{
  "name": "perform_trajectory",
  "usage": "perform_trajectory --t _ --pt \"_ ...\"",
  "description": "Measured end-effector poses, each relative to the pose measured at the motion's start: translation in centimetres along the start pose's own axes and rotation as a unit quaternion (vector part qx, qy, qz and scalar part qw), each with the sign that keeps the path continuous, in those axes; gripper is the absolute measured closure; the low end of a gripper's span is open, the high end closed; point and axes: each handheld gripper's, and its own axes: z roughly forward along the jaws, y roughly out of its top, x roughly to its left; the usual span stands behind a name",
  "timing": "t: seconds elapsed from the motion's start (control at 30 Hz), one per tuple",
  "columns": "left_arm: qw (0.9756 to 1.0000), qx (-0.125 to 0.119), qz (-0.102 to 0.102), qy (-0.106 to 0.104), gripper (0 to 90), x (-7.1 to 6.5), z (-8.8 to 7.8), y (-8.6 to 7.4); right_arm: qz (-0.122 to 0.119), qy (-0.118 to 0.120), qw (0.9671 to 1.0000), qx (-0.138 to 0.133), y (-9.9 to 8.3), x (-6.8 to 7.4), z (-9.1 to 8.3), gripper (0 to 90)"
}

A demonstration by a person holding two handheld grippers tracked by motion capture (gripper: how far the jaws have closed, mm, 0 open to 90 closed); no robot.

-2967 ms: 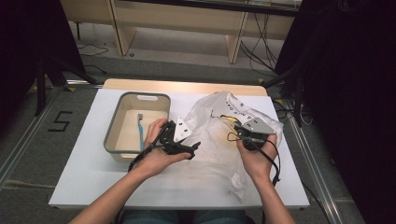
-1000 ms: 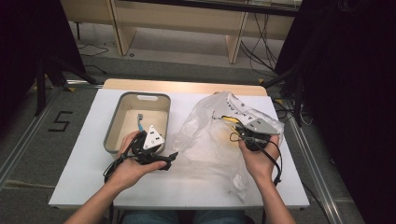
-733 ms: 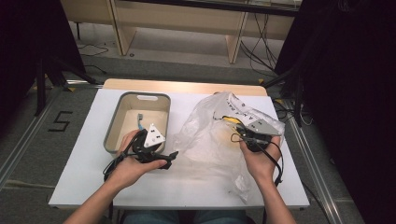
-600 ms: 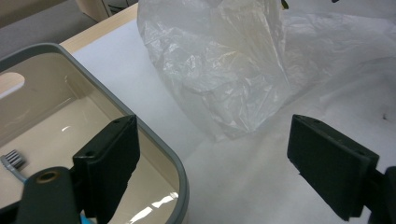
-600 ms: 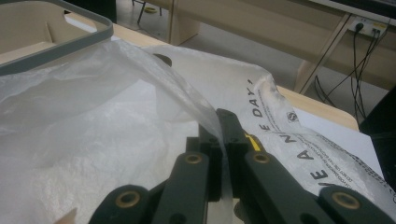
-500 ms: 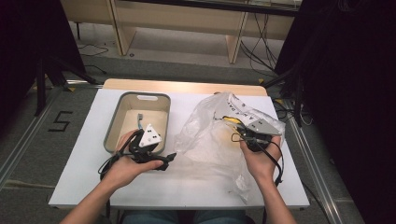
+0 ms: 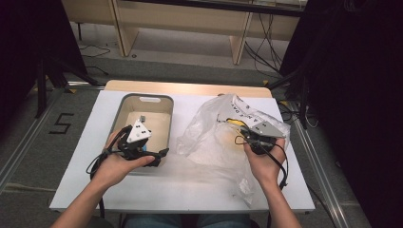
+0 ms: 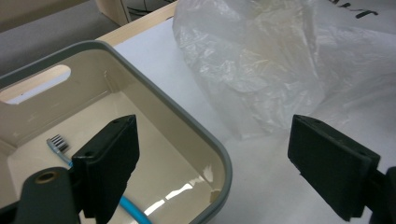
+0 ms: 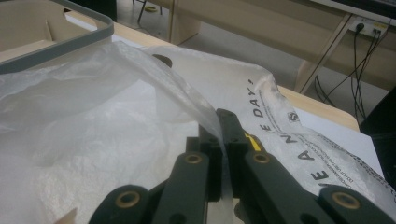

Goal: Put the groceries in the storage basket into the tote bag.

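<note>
A translucent plastic bag (image 7: 214, 142) with black lettering lies crumpled on the white table, right of centre. My right gripper (image 7: 250, 136) is shut on the bag's upper edge and holds it raised; in the right gripper view the film (image 9: 140, 79) runs between the closed jaws of my right gripper (image 9: 224, 135). My left gripper (image 7: 153, 148) hovers over the front right corner of the grey bin (image 7: 165, 101), open and holding nothing. In the left gripper view its jaws stand wide apart, my left gripper (image 8: 219, 168) straddling the bin's rim (image 8: 187, 123). A blue toothbrush (image 8: 133, 209) lies in the bin.
The white table (image 7: 190, 194) has bare room along its front edge and left of the bin. Something yellow (image 7: 233, 122) shows through the bag near my right gripper. A wooden shelf frame and cables stand beyond the table's far edge.
My left gripper has left the bag and drawn back left to the bin's front right corner, drifting slightly left over the last second. The right hand and bag have stayed put.
</note>
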Motion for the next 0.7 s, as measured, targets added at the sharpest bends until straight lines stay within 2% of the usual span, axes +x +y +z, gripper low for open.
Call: perform_trajectory --t 0.17,0.37,0.4,0.47,0.7 --pt "0.9998 0.016 -0.005 0.013 16.5 0.8 0.3 -0.2 -0.001 0.000 1.0000 0.001 0.0 0.1 0.1 90.0" --pt "0.9989 0.034 -0.020 0.026 17.2 2.0 0.5 -0.3 -0.002 0.002 1.0000 0.002 0.0 0.2 0.1 90.0" --pt "0.9986 0.036 -0.027 0.029 17.2 2.5 0.5 -0.3 -0.001 0.001 1.0000 0.002 0.0 0.2 0.1 90.0" --pt "0.9983 0.039 -0.029 0.032 17.2 2.9 0.4 -0.4 -0.001 0.001 1.0000 0.002 0.0 0.1 0.1 90.0" --pt "0.9971 0.044 -0.045 0.044 17.9 3.9 0.8 -0.3 -0.002 0.002 1.0000 0.003 0.0 0.2 0.1 90.0"
